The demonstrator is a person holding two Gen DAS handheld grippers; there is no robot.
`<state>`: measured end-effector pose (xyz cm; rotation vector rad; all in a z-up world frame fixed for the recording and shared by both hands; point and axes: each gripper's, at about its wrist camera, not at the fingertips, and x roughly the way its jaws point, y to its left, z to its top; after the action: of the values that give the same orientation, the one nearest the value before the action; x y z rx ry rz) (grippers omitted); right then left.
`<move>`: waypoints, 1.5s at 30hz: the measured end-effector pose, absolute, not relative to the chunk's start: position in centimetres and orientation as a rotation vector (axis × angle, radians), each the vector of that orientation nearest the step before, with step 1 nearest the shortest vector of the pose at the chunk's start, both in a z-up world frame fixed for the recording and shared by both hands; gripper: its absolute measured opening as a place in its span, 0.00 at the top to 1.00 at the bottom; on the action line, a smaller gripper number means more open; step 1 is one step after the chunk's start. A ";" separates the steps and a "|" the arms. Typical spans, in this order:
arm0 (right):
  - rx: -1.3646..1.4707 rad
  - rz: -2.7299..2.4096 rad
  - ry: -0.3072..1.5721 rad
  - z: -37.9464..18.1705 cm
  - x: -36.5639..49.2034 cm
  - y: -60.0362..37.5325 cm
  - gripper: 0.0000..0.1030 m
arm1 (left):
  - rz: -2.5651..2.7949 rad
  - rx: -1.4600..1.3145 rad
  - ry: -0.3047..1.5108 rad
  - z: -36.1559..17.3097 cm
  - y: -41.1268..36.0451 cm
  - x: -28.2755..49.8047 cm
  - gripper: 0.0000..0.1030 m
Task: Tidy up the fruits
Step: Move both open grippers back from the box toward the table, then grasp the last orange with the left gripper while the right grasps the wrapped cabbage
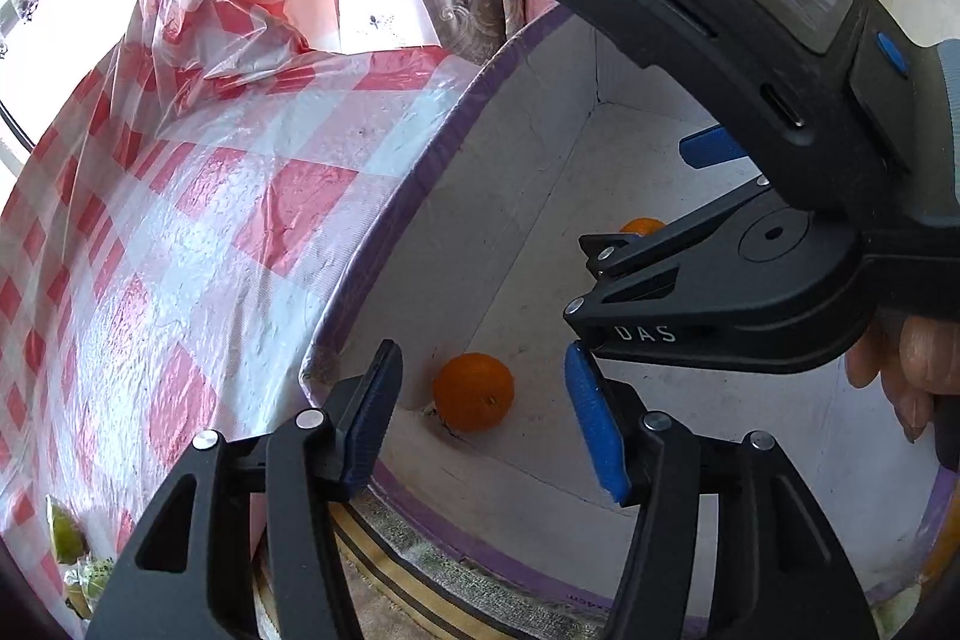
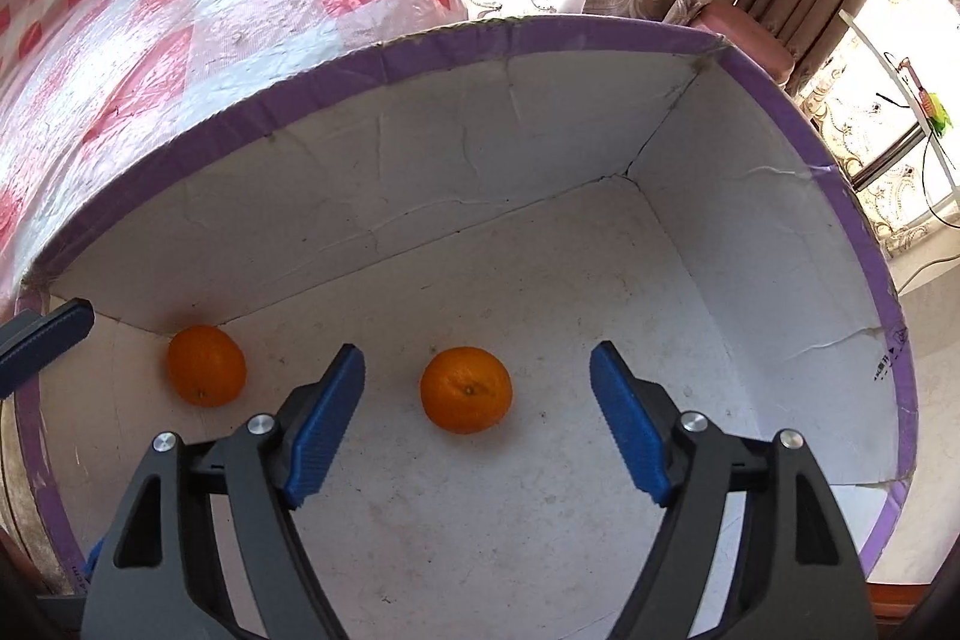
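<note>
White box point(image 2: 540, 148) with purple rim holds two oranges: corner orange point(image 2: 206, 366), middle orange point(image 2: 466, 389). Left hand-held gripper point(image 1: 480, 418) and right hand-held gripper point(image 2: 477, 424) both wide, empty, over box.

Your right gripper point(image 2: 477, 424) hangs spread wide over the white box point(image 2: 540, 136), holding nothing. One orange point(image 2: 465, 389) lies on the floor between its fingers; a second orange point(image 2: 206, 366) sits in the left corner, near the left gripper's blue pad point(image 2: 45, 340) at the edge
</note>
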<state>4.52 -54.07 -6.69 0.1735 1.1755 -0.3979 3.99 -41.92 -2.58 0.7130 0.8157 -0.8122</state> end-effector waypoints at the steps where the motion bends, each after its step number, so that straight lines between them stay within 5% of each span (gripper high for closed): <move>1: 0.173 -0.401 1.164 -6.5 4.4 -54.0 0.23 | -0.812 0.703 0.809 -2.4 -41.8 4.0 0.44; 7: 0.185 -0.438 0.989 -2.6 2.5 -54.5 0.17 | -0.797 0.615 0.733 -0.2 -40.4 3.6 0.15; 22: 0.296 -0.335 0.813 1.9 0.4 -51.7 0.11 | -0.652 0.267 0.707 5.1 -30.4 5.2 0.15; 45: 0.092 0.096 0.843 2.8 5.5 -28.4 0.07 | -0.069 -0.074 0.742 4.1 3.6 2.0 0.17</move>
<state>5.54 -28.38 2.83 0.0924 0.8425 0.0959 2.02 3.61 4.14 -0.0742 0.7419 -0.0687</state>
